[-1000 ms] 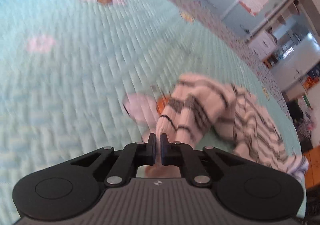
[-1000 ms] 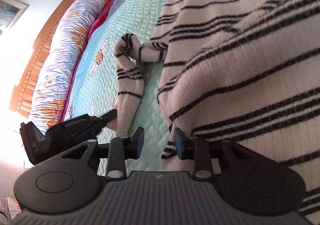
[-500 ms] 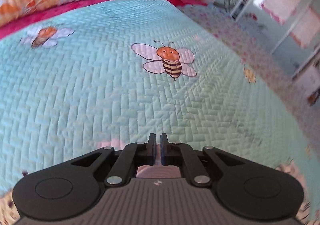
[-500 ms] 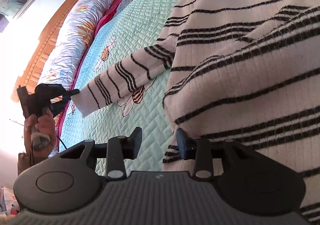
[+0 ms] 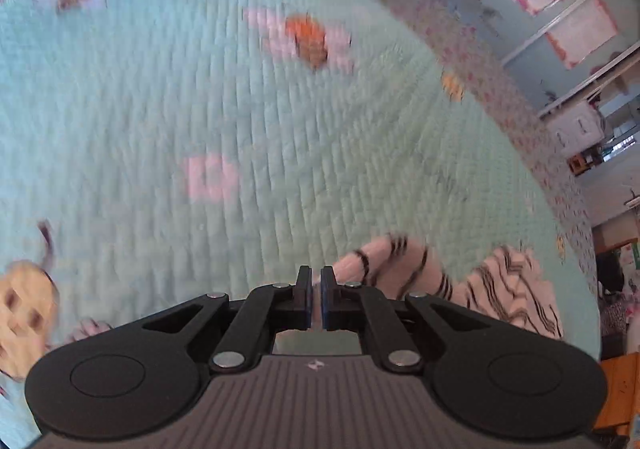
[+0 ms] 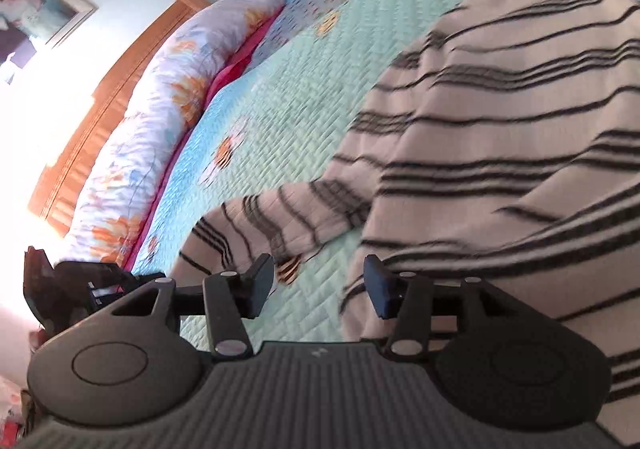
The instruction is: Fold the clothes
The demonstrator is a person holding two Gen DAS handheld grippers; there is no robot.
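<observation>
A cream sweater with black stripes (image 6: pixel 500 137) lies on the mint quilted bedspread (image 6: pixel 304 97). One sleeve (image 6: pixel 272 217) stretches out to the left from its body. My left gripper (image 5: pixel 316 299) is shut on that sleeve's cuff; the sleeve (image 5: pixel 404 265) trails off to the right behind its fingers. The same left gripper (image 6: pixel 80 289) shows at the far left of the right wrist view. My right gripper (image 6: pixel 320 285) is open just above the bedspread. Its right finger (image 6: pixel 378 289) is beside the sweater's lower edge, with nothing between the fingers.
A long floral bolster (image 6: pixel 160 109) and a wooden headboard (image 6: pixel 112 89) run along the far side of the bed. Bee prints (image 5: pixel 308 39) dot the bedspread. Shelves and furniture (image 5: pixel 580 121) stand beyond the bed's right edge.
The left gripper pulled the bunched sleeve out straight, away from the sweater's body, then swung back toward it. The right gripper's fingers have spread a little wider.
</observation>
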